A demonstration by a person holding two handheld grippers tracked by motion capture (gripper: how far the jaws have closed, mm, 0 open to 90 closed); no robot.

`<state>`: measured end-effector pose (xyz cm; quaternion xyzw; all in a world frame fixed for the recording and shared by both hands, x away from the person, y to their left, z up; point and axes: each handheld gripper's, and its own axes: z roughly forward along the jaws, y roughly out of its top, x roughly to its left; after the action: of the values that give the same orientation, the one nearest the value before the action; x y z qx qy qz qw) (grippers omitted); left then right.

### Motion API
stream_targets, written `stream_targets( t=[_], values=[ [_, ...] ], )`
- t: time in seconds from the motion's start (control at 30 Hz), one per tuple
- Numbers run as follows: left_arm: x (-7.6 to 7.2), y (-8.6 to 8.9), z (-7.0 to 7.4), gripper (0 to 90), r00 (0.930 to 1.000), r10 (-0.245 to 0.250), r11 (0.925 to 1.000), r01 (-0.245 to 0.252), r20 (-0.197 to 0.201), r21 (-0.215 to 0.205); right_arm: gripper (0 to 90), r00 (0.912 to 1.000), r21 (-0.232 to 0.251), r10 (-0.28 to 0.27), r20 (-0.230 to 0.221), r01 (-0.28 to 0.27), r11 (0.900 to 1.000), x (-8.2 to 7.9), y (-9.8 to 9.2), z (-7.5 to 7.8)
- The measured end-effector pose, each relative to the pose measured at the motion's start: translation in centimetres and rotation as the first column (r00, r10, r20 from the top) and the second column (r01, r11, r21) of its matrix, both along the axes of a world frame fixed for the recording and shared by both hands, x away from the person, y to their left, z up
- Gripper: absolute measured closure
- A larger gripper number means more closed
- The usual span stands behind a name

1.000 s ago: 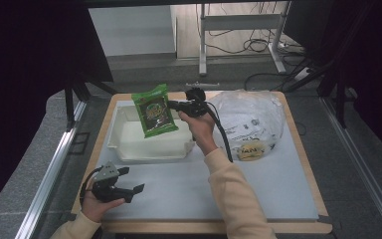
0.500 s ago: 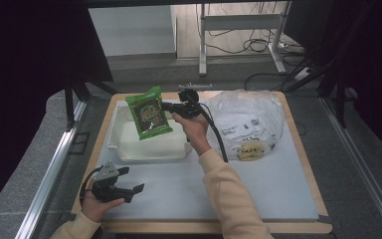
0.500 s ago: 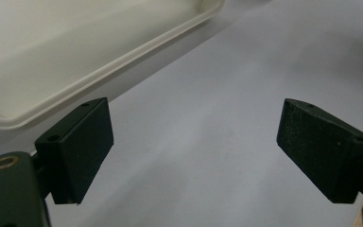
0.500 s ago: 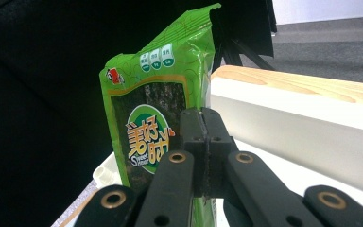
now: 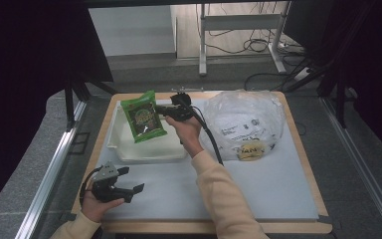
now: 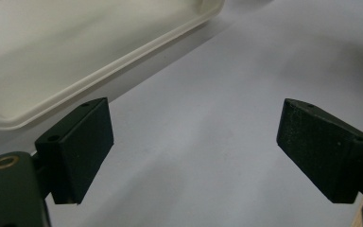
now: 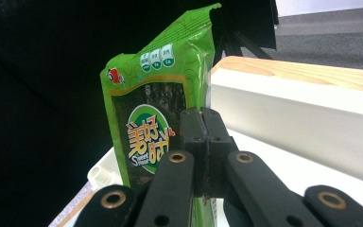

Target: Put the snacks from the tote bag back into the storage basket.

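A green snack packet (image 5: 143,117) hangs over the white tray (image 5: 129,153) at the table's back left. My right gripper (image 5: 162,110) is shut on the packet's edge and holds it upright above the tray. In the right gripper view the two black jaws press together on the packet (image 7: 158,118), with the tray's white wall (image 7: 302,113) behind. My left gripper (image 5: 129,180) rests low near the table's front left corner, with its jaws wide apart. Its fingers (image 6: 78,146) have only bare white table between them, and the tray's rim (image 6: 90,80) lies just beyond.
A large clear plastic bag (image 5: 243,124) holding more packets lies at the back right of the white table top (image 5: 258,184). The wooden table border (image 5: 306,159) runs along the right side. A black cable trails from my right gripper along the forearm.
My right gripper has carried the green packet to the left and slightly down, farther over the tray. The left gripper has stayed where it was.
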<state>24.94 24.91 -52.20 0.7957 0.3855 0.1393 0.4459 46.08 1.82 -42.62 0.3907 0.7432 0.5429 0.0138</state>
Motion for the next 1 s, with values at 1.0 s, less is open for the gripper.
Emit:
stream_targets(
  t=[1.0],
  values=[
    [0.0, 0.0, 0.0, 11.6, 0.9999, -0.010, 0.9999, 0.010, -0.003, 0.001, 88.9, 0.9973, -0.156, -0.053, -0.050, 0.045, 0.987, 0.4, 4.8, -5.5]
  ],
)
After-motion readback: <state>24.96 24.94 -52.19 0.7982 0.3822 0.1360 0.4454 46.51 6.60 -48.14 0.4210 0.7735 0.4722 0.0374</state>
